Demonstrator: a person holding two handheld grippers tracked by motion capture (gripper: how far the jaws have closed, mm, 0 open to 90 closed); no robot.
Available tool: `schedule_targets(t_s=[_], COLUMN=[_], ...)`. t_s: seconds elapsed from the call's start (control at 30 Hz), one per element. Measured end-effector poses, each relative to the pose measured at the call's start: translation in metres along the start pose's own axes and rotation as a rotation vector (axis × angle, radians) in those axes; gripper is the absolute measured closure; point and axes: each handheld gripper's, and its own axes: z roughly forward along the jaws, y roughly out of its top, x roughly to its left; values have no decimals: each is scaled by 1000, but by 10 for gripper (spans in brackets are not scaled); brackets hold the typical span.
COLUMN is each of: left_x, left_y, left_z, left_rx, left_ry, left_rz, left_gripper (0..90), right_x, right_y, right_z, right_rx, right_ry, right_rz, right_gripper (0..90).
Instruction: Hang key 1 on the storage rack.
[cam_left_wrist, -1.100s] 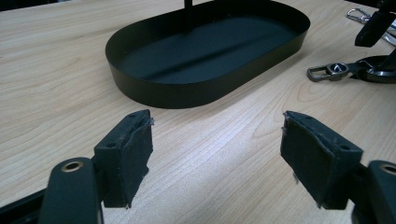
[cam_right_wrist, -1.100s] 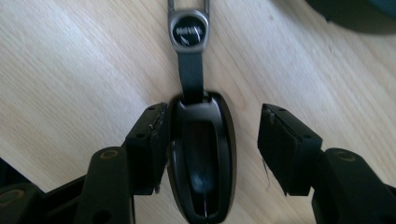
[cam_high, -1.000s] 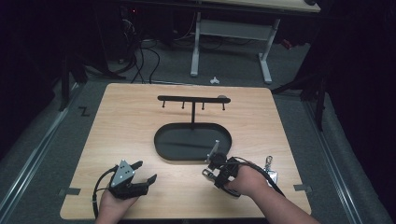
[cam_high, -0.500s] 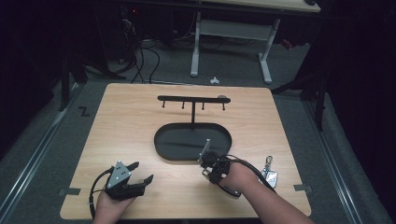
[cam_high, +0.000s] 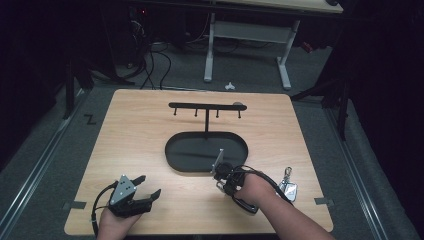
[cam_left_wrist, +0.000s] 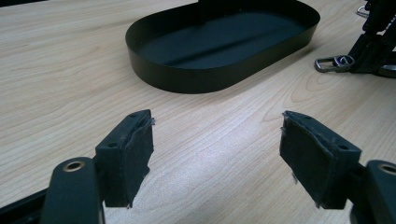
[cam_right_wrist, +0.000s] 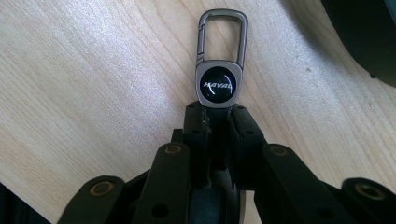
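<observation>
Wooden table (cam_high: 150, 125) | right tongs (cam_right_wrist: 218, 122) grip keychain (cam_right_wrist: 220, 60), clip pointing away | left tongs (cam_left_wrist: 217, 140) wide

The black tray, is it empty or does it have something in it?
Empty: the tray's dark floor lies bare in the left gripper view, apart from the stand's post rising at its far edge.
</observation>
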Motion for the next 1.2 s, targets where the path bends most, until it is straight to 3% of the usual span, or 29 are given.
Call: schedule_targets(t_s=[0.13,0.3,0.53,0.73,1.2], left_x=[-2,-3,-4,-4,-4], left_y=[0,1,1,0,-2], left_z=[2,3,4,5,5], left_rx=[1,5,13,21,26], left_ry=[-6,-12,-18,-11,-14], left_rz=[6,13,21,37,47], left_gripper=[264,272,277,282,286], right_x=[3,4,8,6,-5], right_y=[-1,-1,3,1,-15], right_z=[0,0,-1,-15,-63], right_rx=[-9,-1,15,-3,-75], right_ry=[-18,-15,-24,-31,-17], right_rz=[-17,7,-14,-8,58], right_gripper=[799,800,800,800,800])
